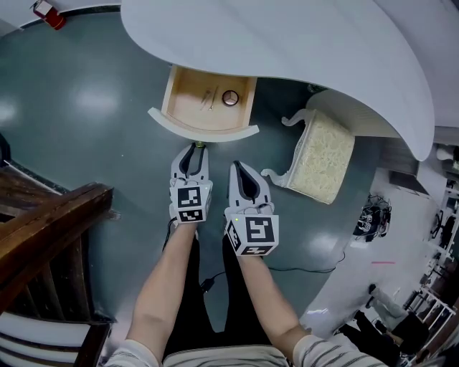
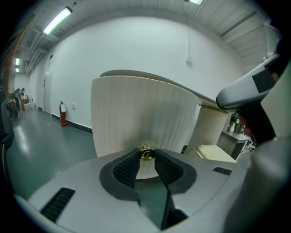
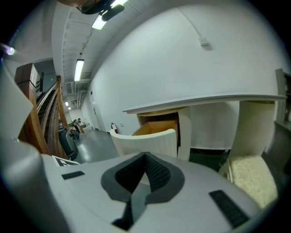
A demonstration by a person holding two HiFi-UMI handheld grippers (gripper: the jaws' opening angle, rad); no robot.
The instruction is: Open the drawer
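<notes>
Two bare forearms reach down from the bottom edge of the head view, each hand carrying one set of tongs with one marker cube on its back. Of these two, the left tongs [image 1: 196,150] are pinched on the single brass knob [image 2: 146,154] at the middle of the drawer front, their ribbed pads pressing it from both sides. The right tongs [image 1: 237,167] hang just beside them, short of the drawer front and touching nothing, with their tips pressed together and nothing between them. One drawer [image 1: 204,130] stands pulled out from under the white bench [image 1: 287,36], its curved white front facing the person and its pale wooden inside open to view. Inside lies one small round thing [image 1: 230,98] near the right wall, and beside it a few thin pieces too small to name. To the right of the drawer stands one stool [image 1: 324,154] with a cream cushion and a white scrolled frame, partly under the curved edge of the bench. Around it all spreads a glossy grey-green floor [image 1: 86,93] that mirrors the ceiling lights. One dark wooden stair rail [image 1: 43,222] fills the left side, and one red fire extinguisher [image 1: 46,12] stands by the white wall at the far left
</notes>
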